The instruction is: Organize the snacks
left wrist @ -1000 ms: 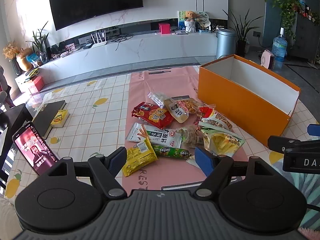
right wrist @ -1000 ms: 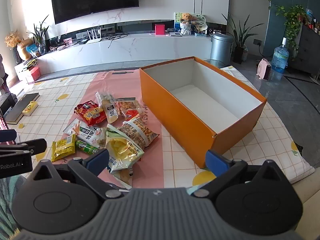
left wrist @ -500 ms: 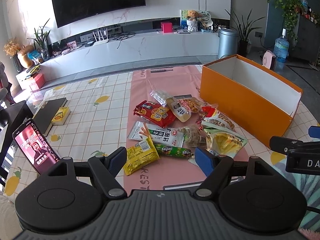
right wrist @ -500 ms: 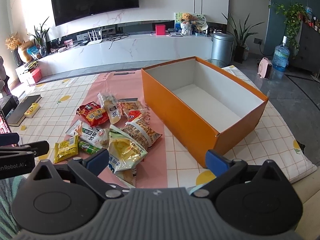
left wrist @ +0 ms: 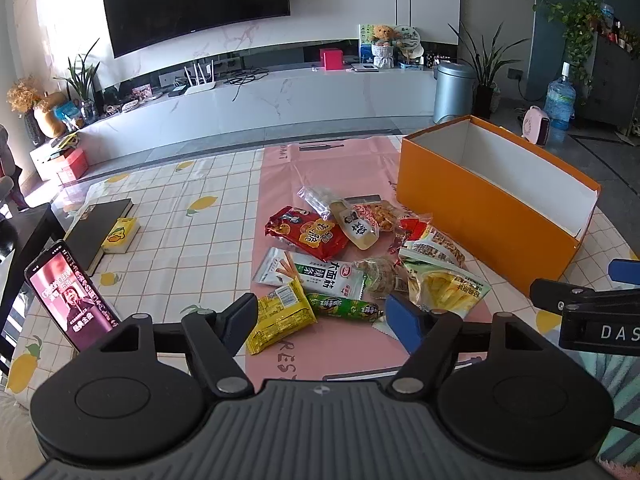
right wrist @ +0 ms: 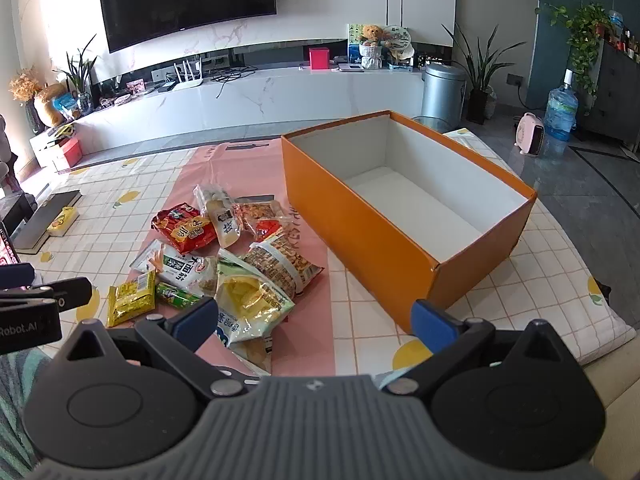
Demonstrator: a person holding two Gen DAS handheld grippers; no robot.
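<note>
A pile of snack packets lies on a pink mat (left wrist: 280, 168): a red bag (left wrist: 304, 232), a yellow packet (left wrist: 280, 314), a green sausage stick (left wrist: 344, 308), a white-green packet (left wrist: 316, 270) and a yellow-green bag (right wrist: 252, 304). An open orange box (right wrist: 360, 236), white inside and holding nothing, stands right of the pile (left wrist: 480, 208). My left gripper (left wrist: 320, 320) is open above the near edge of the pile. My right gripper (right wrist: 316, 320) is open, near the box's front corner. Both hold nothing.
A phone (left wrist: 68, 296) with a lit screen leans at the table's left edge. A black book (left wrist: 100, 224) with a small yellow box (left wrist: 118, 234) lies behind it. A TV wall and low cabinet stand beyond the checked tablecloth (left wrist: 192, 240).
Both grippers have drifted slightly forward toward the pile and box. Nothing on the table has moved.
</note>
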